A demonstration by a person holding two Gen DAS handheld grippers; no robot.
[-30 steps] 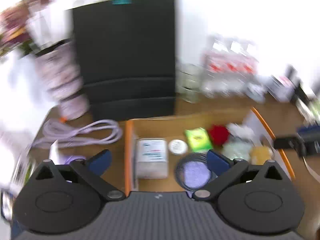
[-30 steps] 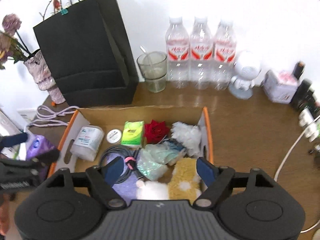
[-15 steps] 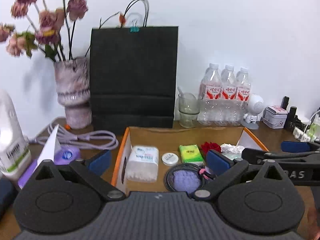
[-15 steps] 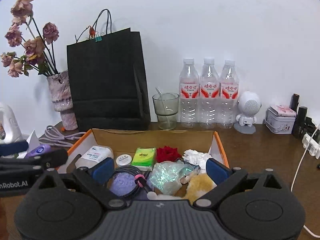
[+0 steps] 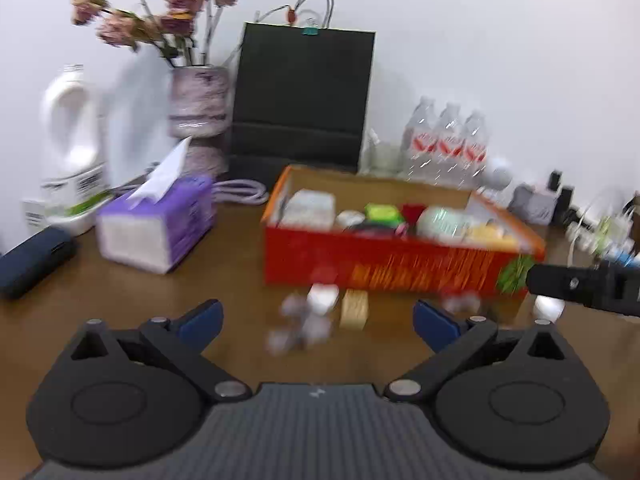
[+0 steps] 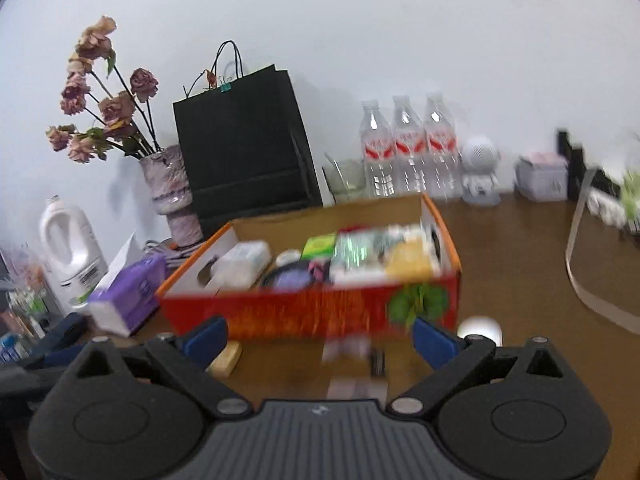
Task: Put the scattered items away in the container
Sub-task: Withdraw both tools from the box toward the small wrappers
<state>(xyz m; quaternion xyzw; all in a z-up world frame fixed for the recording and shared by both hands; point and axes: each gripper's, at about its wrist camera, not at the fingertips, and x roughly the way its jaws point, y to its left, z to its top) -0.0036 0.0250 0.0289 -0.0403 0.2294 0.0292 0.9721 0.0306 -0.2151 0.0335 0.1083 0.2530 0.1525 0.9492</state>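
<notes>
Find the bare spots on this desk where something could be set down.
Bare wood shows between the tissue box and the red box, and right of the red box toward the cable. Crowded: the strip of small items before the red box, and the back wall's bottles and bag.

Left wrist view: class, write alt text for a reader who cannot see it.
Open tongs point at a red box full of small items on a brown table, with blurred loose bits before it. A purple tissue box stands left.
</notes>
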